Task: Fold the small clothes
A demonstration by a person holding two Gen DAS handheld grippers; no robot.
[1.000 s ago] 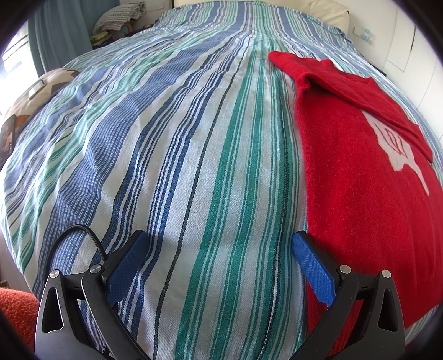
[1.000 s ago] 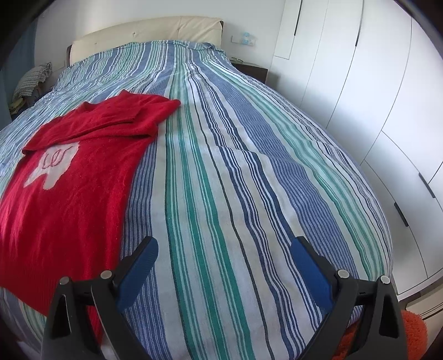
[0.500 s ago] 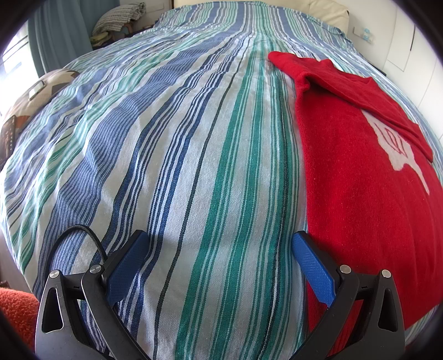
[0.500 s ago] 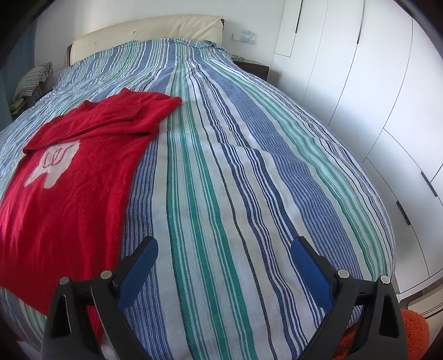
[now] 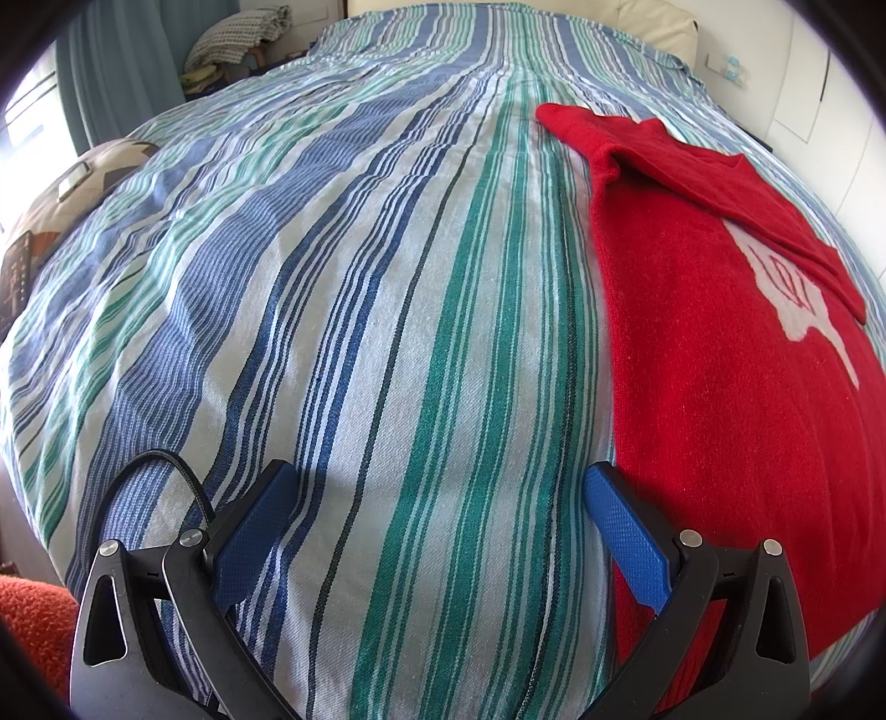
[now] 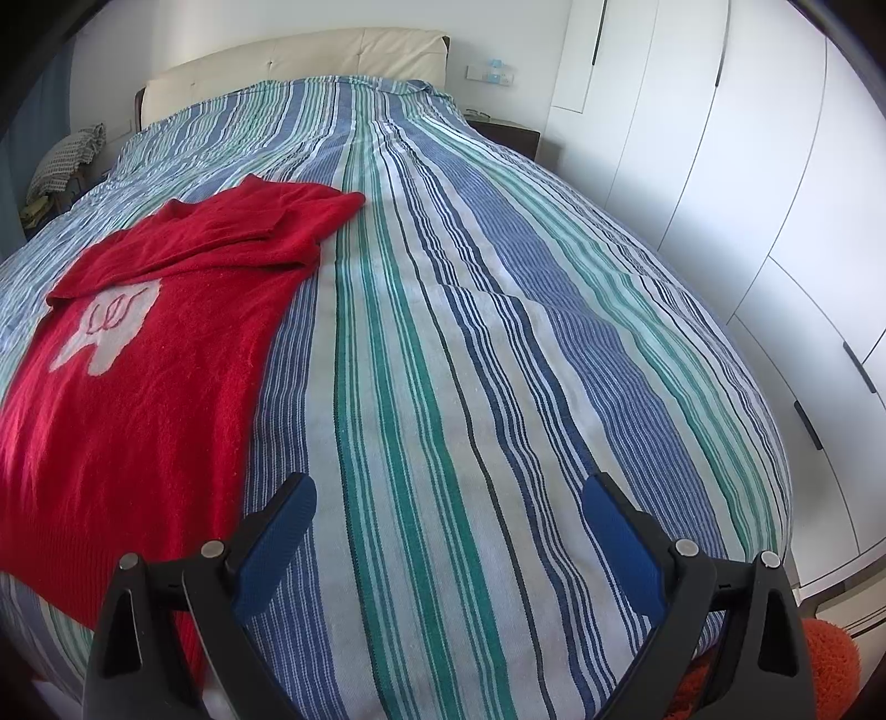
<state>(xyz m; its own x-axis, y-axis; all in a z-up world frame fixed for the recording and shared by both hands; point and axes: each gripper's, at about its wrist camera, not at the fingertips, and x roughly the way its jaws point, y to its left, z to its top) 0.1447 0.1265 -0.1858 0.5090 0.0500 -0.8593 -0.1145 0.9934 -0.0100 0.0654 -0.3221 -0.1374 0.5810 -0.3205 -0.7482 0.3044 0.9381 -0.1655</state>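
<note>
A red knitted sweater (image 5: 720, 354) with a white motif lies flat on the striped bedspread (image 5: 387, 277), its top part and sleeves folded over at the far end. It fills the right side of the left wrist view and the left side of the right wrist view (image 6: 138, 360). My left gripper (image 5: 437, 487) is open and empty above the bedspread, its right finger beside the sweater's left edge. My right gripper (image 6: 448, 498) is open and empty above the bedspread, to the right of the sweater.
White wardrobe doors (image 6: 747, 194) run along the bed's right side. A cream headboard (image 6: 293, 66) stands at the far end. A folded blanket (image 5: 238, 33) sits on a chair at far left. A patterned cushion (image 5: 66, 183) lies at the bed's left edge. An orange rug (image 6: 830, 659) is on the floor.
</note>
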